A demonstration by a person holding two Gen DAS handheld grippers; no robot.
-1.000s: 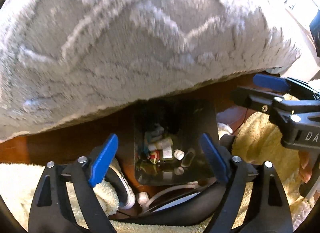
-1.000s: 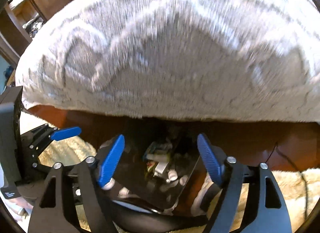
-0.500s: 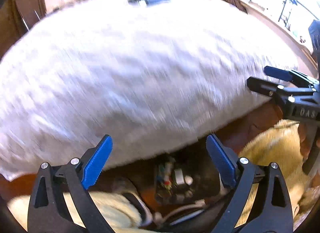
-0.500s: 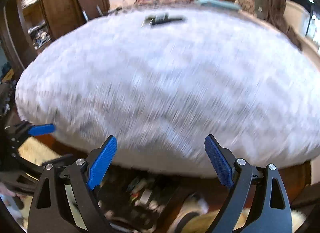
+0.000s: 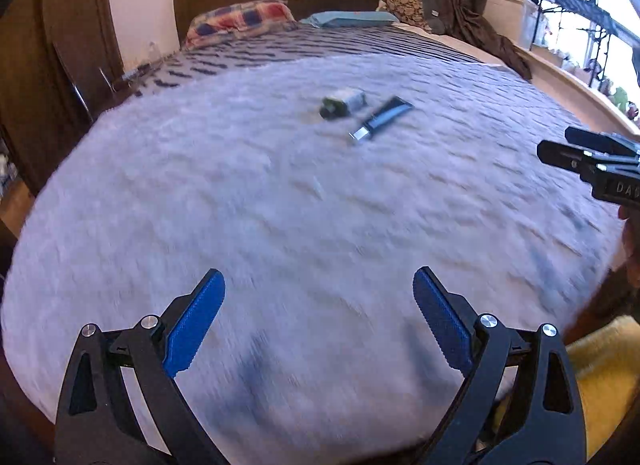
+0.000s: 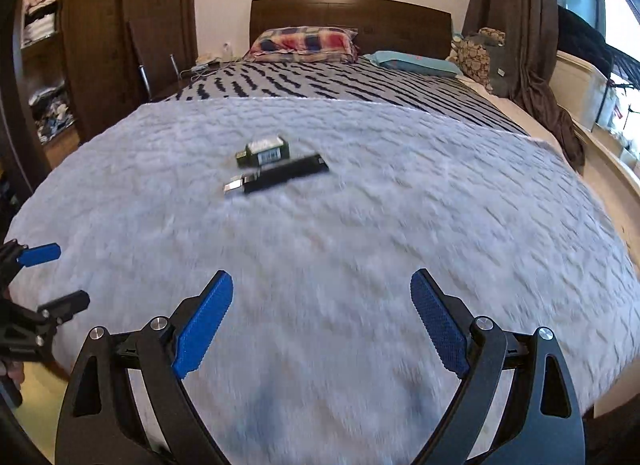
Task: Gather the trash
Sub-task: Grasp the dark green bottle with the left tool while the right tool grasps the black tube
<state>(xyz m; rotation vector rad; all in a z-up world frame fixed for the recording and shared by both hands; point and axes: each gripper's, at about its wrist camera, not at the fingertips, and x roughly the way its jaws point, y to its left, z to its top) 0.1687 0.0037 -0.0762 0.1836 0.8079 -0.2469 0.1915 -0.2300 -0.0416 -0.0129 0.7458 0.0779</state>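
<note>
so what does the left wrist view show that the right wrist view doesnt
Only the left wrist view shows the right gripper from the side at its right edge, plus a patch of yellow rug at lower right.

Only the right wrist view shows the left gripper at its left edge, and open wardrobe shelves with folded clothes.

Both show the fluffy grey blanket on the bed, with a small dark box and a black tube lying side by side on it, the checked pillow, and open, empty jaws in front.
</note>
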